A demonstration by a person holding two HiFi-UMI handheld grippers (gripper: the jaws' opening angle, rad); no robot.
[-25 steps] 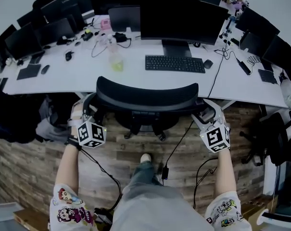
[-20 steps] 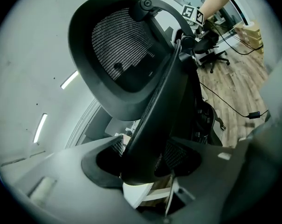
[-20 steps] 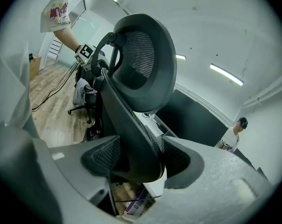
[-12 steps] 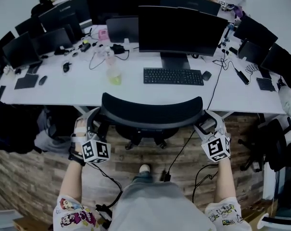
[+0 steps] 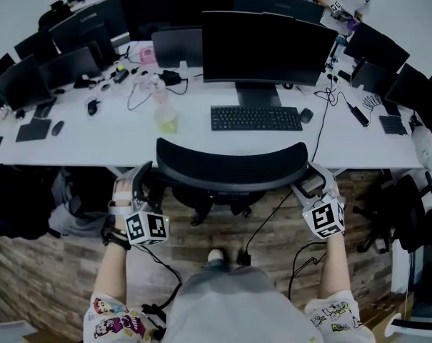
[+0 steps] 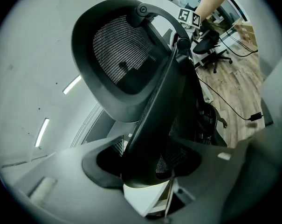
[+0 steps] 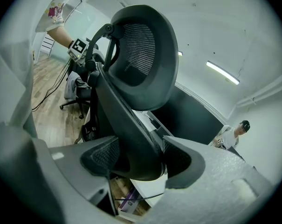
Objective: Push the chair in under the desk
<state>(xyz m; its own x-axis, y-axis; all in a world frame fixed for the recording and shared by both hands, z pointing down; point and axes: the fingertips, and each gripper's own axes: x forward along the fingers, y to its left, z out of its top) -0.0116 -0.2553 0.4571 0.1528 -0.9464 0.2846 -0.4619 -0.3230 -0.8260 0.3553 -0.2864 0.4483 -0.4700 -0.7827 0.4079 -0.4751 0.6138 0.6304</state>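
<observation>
– Chair (image 5: 230,164) position? We need it against the desk (image 5: 94,141).
– We note it standing on the wood floor (image 5: 201,238) directly in front of us, backrest toward us, facing the white desk. From the head view, the top of the backrest sits just beside the near desk edge, centred below the keyboard (image 5: 255,118) and the big monitor (image 5: 262,38).
– Long axis?
– The backrest runs left to right, parallel to the desk edge. The desk lies straight ahead of both grippers, beyond the chair.
– Which hand is nearer?
– Neither. Our left gripper (image 5: 146,179) is at the backrest's left end, our right gripper (image 5: 307,181) at its right end, about level with each other.
– Jaw state?
– Each gripper view shows the dark side frame of the backrest running between the two pads, which close against it. We record both as clamped on the chair.
– What does the push depend on?
– In our judgement, on equal forward pressure at both ends. Uneven force would likely swivel the chair.
– Any writing?
– No readable brand or label. We see only the square black-and-white markers on the gripper cubes.
</observation>
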